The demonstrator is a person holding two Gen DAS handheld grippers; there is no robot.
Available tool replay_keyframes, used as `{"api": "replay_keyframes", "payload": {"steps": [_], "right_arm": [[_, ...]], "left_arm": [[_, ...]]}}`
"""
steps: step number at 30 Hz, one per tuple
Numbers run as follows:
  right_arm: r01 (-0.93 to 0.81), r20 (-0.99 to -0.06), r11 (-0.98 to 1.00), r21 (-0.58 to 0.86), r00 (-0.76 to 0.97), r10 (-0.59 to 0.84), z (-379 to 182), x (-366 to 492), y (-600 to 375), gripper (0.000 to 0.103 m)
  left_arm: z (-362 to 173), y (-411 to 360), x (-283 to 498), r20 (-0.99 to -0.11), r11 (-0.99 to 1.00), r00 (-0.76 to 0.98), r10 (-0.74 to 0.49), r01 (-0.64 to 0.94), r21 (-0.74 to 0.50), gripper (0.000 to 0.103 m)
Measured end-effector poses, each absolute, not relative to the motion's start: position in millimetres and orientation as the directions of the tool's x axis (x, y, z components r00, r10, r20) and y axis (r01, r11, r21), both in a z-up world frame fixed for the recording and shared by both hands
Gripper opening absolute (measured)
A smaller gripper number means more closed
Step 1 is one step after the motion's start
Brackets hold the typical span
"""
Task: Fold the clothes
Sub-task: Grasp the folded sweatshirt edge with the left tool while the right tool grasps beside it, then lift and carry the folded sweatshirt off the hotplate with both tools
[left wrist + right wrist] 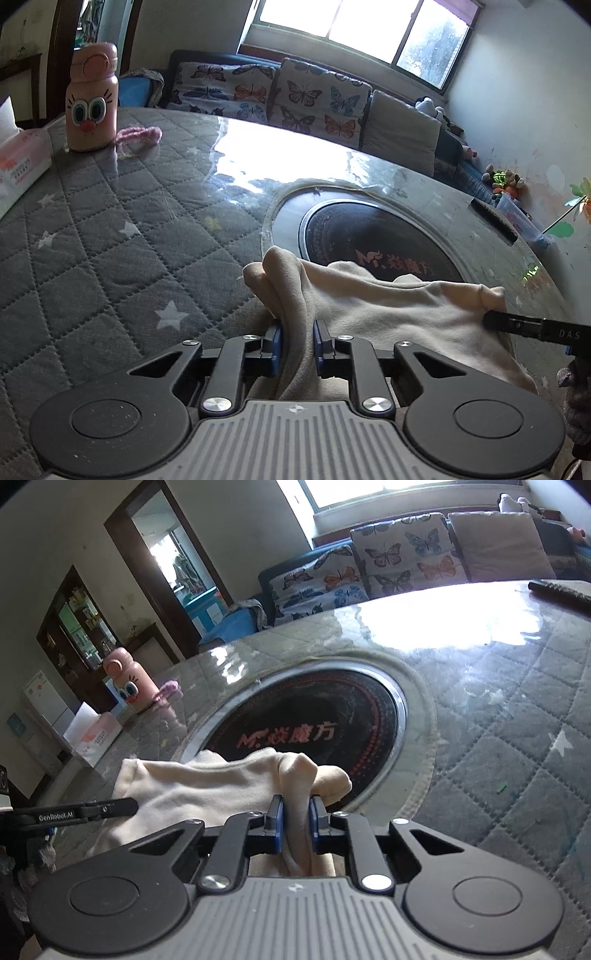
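A cream garment (376, 306) lies bunched at the near edge of the round table, partly over the black cooktop. My left gripper (298, 325) is shut on its left edge; a fold of cloth runs between the blue pads and pokes up past the tips. In the right wrist view the same cream garment (207, 786) stretches to the left, and my right gripper (296, 801) is shut on its right corner, cloth pinched between the pads. Each gripper shows in the other's view: the right gripper's finger (517, 326) at the cloth's far right, the left gripper's finger (107, 808) at its left.
The table wears a grey quilted star cover (110, 240) under clear plastic, with a black round cooktop (314, 731) set in the middle. A pink cartoon bottle (92, 99), a pink cloth scrap (142, 133) and a tissue box (22, 155) stand far left. A dark remote (557, 590) lies far right. A sofa with butterfly cushions (314, 99) runs behind.
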State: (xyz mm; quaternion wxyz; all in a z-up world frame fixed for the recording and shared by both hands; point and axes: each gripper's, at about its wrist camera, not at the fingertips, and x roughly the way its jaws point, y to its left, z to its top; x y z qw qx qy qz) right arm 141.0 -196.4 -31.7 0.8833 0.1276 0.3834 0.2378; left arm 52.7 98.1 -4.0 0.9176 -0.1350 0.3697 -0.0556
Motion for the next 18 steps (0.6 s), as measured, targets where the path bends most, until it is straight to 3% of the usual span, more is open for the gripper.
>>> {"api": "replay_keyframes", "payload": {"steps": [10, 18], "right_arm": [[-0.424, -0.567, 0.821, 0.383, 0.593, 0.571, 1, 145, -162, 0.012], [-0.526, -0.526, 0.761, 0.380, 0.554, 0.645, 24, 160, -106, 0.011]], "left_arm": [[23, 120, 19, -0.593, 0.955, 0.786, -0.178, -0.008, -0.297, 0.018], [46, 172, 0, -0.548, 0.952, 0.834, -0.065, -0.112, -0.284, 0.018]]}}
